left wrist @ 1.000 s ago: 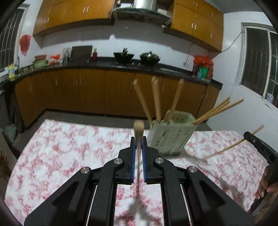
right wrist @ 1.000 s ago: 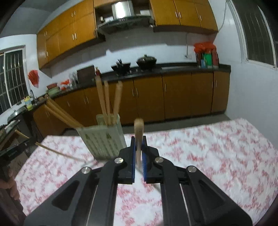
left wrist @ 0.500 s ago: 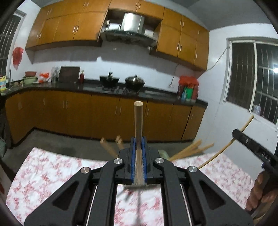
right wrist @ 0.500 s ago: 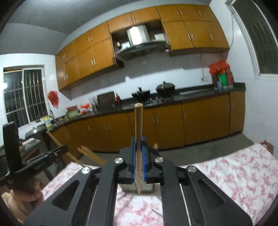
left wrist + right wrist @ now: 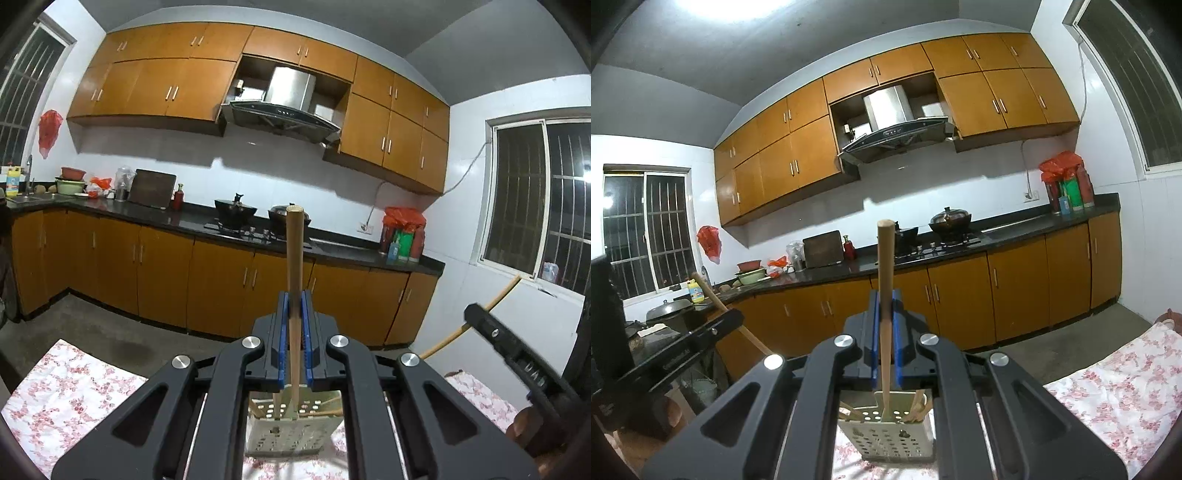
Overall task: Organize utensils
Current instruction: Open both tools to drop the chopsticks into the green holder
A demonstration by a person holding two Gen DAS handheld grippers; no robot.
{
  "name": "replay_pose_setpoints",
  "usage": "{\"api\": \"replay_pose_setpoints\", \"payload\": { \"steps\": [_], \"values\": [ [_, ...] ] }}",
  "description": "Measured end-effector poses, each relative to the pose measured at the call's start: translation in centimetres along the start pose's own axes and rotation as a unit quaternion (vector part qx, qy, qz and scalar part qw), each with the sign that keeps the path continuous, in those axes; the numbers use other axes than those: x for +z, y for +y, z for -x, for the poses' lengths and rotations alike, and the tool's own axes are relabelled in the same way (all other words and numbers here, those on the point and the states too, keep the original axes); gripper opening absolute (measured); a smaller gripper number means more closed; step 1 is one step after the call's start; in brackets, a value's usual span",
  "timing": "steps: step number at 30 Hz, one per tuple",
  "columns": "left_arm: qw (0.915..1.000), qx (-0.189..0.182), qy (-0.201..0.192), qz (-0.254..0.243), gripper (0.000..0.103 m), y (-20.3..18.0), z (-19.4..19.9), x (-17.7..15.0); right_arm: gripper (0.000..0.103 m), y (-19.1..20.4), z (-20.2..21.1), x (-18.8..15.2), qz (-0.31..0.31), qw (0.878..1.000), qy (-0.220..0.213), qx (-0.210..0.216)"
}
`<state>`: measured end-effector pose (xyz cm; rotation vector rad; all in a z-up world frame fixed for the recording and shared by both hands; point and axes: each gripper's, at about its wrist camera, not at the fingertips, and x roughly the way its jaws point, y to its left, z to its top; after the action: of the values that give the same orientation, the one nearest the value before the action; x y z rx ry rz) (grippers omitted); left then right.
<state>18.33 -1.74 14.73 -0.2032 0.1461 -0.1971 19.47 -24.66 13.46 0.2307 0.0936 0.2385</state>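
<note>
Left gripper (image 5: 294,332): blue pads clamped on an upright wooden chopstick (image 5: 294,266), lower tip inside the holder below.
Right gripper (image 5: 885,332): closed on a second chopstick (image 5: 885,280), likewise vertical.
Utensil holder (image 5: 890,439): pale perforated plastic caddy on the floral tablecloth (image 5: 1115,391), other chopsticks already leaning inside.
Reason for hold: sticks kept vertical above the opening, probably so each drops in cleanly once released.
</note>
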Motion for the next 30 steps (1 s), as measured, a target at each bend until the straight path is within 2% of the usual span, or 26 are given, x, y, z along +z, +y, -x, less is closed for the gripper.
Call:
{"api": "replay_pose_setpoints", "payload": {
  "steps": [8, 12, 14, 16, 18, 20, 23, 25, 26, 29, 30],
  "values": [
    [0.9998, 0.018, -0.006, -0.011, 0.008, 0.1, -0.9, -0.5, 0.008, 0.6, -1.7, -1.1, 0.013, 1.000, 0.018, -0.010],
    [0.9996, 0.018, 0.023, -0.006, 0.008, 0.4, -2.5, -1.8, 0.008, 1.0, -2.8, -1.6, 0.021, 0.999, 0.035, -0.019],
    [0.9988, 0.014, 0.047, -0.001, 0.008, 0.6, -3.4, -2.4, 0.009, 1.1, -3.7, -2.3, 0.028, 0.998, 0.058, -0.023],
    [0.9980, 0.015, 0.061, 0.009, 0.008, 1.0, -3.7, -2.8, 0.012, 1.0, -3.8, -2.7, 0.029, 0.997, 0.066, -0.028],
    [0.9979, 0.013, 0.062, 0.013, 0.016, 1.4, -3.4, -2.9, 0.019, 1.1, -3.7, -2.7, 0.028, 0.997, 0.063, -0.029],
    [0.9983, 0.018, 0.054, 0.012, 0.043, 1.7, -2.9, -2.7, 0.028, 0.9, -2.9, -2.7, 0.022, 0.998, 0.055, -0.032],
    [0.9989, 0.020, 0.041, 0.010, 0.048, 1.8, -1.9, -2.2, 0.036, 0.4, -1.6, -2.5, 0.019, 0.998, 0.045, -0.037],
    [0.9990, 0.021, 0.038, 0.006, 0.053, 2.0, -0.9, -2.2, 0.052, 0.0, -0.3, -2.7, 0.020, 0.998, 0.043, -0.044],
    [0.9990, 0.024, 0.037, 0.003, 0.056, 2.1, -0.5, -2.1, 0.055, -0.1, 0.3, -2.9, 0.021, 0.998, 0.043, -0.047],
    [0.9988, 0.034, 0.034, -0.010, 0.074, 2.3, 1.0, -2.5, 0.074, -0.4, 2.0, -3.9, 0.027, 0.997, 0.050, -0.056],
    [0.9986, 0.039, 0.032, -0.018, 0.083, 2.3, 1.8, -2.8, 0.084, -0.3, 2.6, -4.6, 0.030, 0.996, 0.055, -0.059]
  ]
}}
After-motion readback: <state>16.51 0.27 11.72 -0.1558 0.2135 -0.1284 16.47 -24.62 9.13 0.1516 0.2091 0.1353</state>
